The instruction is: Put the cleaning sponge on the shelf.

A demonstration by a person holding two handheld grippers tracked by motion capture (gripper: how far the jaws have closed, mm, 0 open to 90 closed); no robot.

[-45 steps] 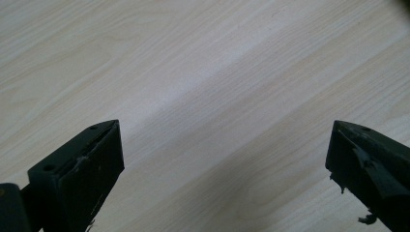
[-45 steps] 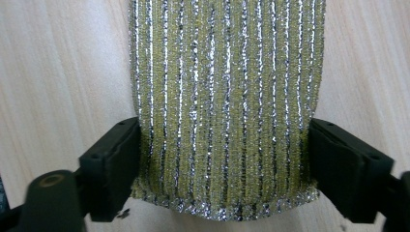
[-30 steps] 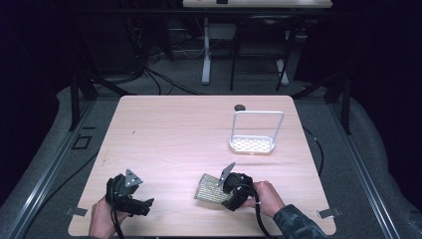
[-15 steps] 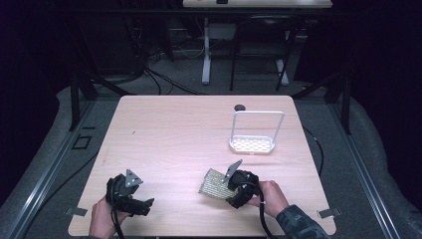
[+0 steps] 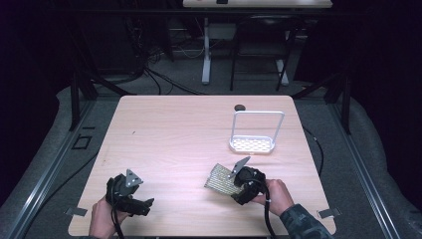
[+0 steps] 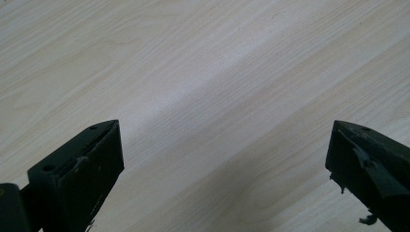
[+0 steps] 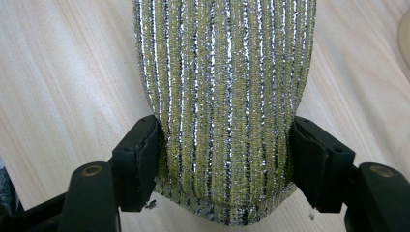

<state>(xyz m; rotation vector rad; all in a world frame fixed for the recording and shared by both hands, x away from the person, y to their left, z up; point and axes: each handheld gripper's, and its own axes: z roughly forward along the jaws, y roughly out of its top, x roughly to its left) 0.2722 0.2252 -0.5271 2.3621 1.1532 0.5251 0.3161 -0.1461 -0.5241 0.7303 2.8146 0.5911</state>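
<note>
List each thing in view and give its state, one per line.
Sponge: gripped at its sides between the right gripper's jaws, near the table's front edge.
Right gripper: shut on the sponge.
Left gripper: open, nothing between its jaws, over bare table.
White rack: upright, empty, standing apart from both grippers.
Table: level.

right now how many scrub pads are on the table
1. The scrub pad lies near the table's front edge, held between the right gripper jaws, in front of the white rack.
</note>
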